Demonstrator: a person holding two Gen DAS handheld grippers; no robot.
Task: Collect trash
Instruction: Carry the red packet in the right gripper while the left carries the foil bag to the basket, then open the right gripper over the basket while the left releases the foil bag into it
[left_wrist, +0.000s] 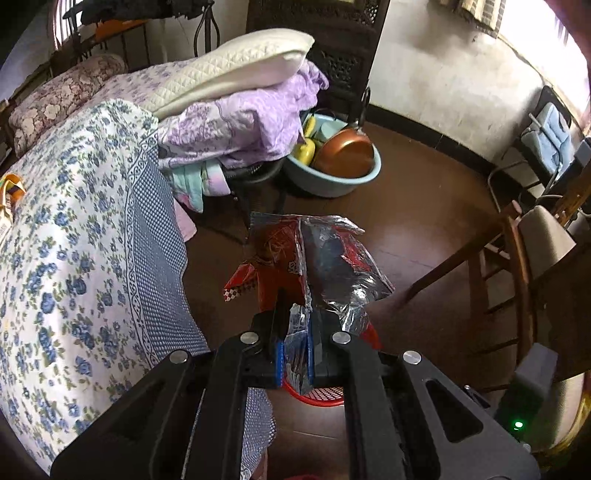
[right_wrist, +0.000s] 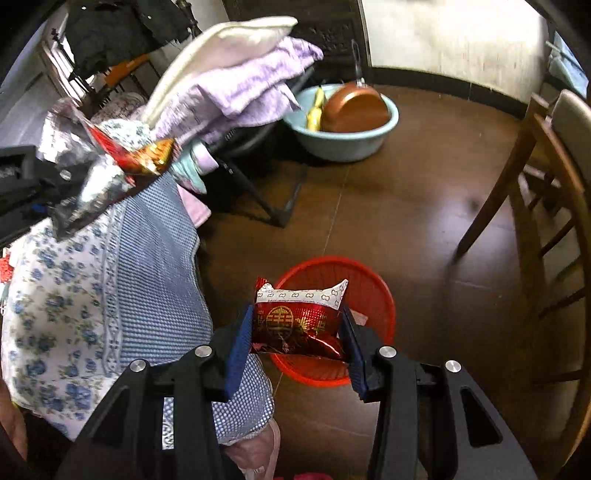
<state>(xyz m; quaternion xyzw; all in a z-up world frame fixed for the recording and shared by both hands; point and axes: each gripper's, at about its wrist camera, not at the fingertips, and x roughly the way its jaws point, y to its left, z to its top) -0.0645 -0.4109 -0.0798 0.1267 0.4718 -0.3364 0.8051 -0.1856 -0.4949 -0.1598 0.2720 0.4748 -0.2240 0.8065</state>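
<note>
My left gripper is shut on a torn red and silver foil snack bag that sticks up past its fingers. Below it a sliver of the red mesh basket shows on the brown floor. My right gripper is shut on a puffy red and white snack packet, held above the red mesh basket. In the right wrist view the left gripper and its foil bag appear at the left, over the bed.
A bed with a blue floral sheet fills the left, piled with pillows and purple quilts. A blue basin holding a copper pan stands on the floor behind. A wooden chair is at the right. Another wrapper lies on the bed's left edge.
</note>
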